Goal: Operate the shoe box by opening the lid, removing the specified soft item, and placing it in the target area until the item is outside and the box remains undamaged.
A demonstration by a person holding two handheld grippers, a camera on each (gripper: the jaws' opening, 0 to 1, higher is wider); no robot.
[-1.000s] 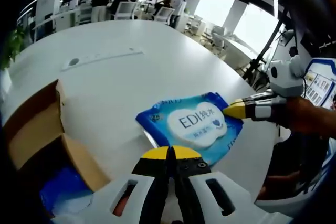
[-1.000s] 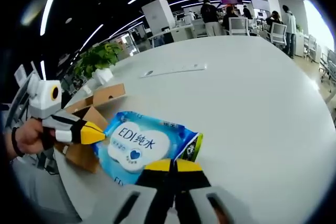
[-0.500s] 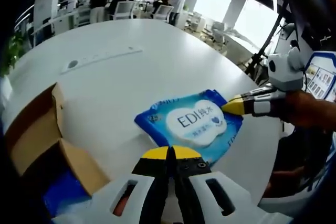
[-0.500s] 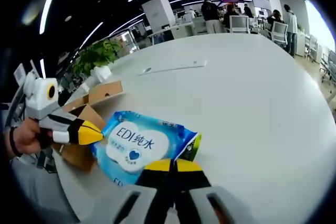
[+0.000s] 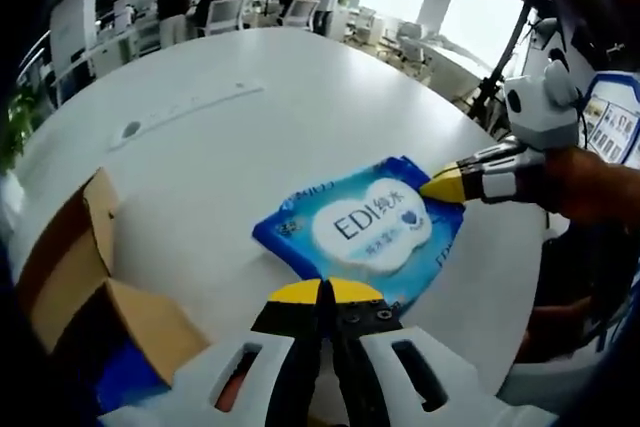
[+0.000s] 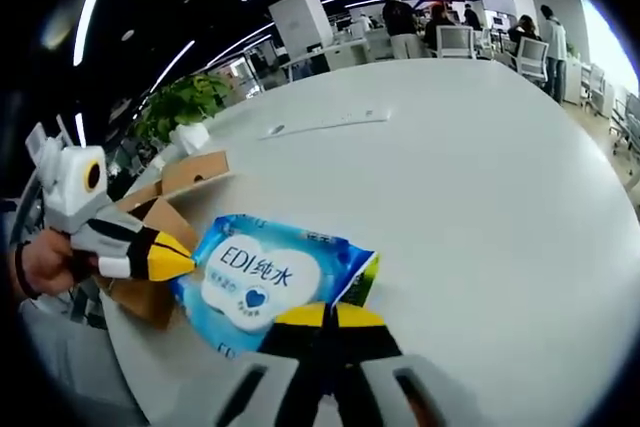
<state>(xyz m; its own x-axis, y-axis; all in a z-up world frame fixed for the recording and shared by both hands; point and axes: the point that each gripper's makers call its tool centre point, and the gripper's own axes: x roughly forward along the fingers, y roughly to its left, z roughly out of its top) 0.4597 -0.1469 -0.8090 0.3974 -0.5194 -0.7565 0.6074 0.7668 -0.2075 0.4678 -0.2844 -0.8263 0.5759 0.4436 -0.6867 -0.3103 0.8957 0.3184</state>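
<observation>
The blue-and-white soft pack of wet wipes [image 5: 365, 232] is out of the open brown cardboard shoe box [image 5: 80, 277] and is seen over the round white table [image 5: 250, 137], so the placing step is judged to be in hand. The pack is pinched at opposite edges: the left gripper [image 5: 325, 292] is closed on its near edge, yellow tips together on the wrapper, and the right gripper [image 6: 325, 315] is likewise clamped on the other edge beside the dark-green side seam. Whether the pack is already resting on the table or held just above it cannot be told.

What is called for next: the pack to be settled flat, both jaws opened, and the grippers drawn back without the wrapper being dragged.

Plenty of open tabletop is offered beyond the pack, toward the grey power strip [image 6: 325, 125]. The table's near rim lies close beneath the grippers, and the box's raised flap [image 6: 195, 175] stands just beside the pack, so retreat should be steered away from the cardboard.
</observation>
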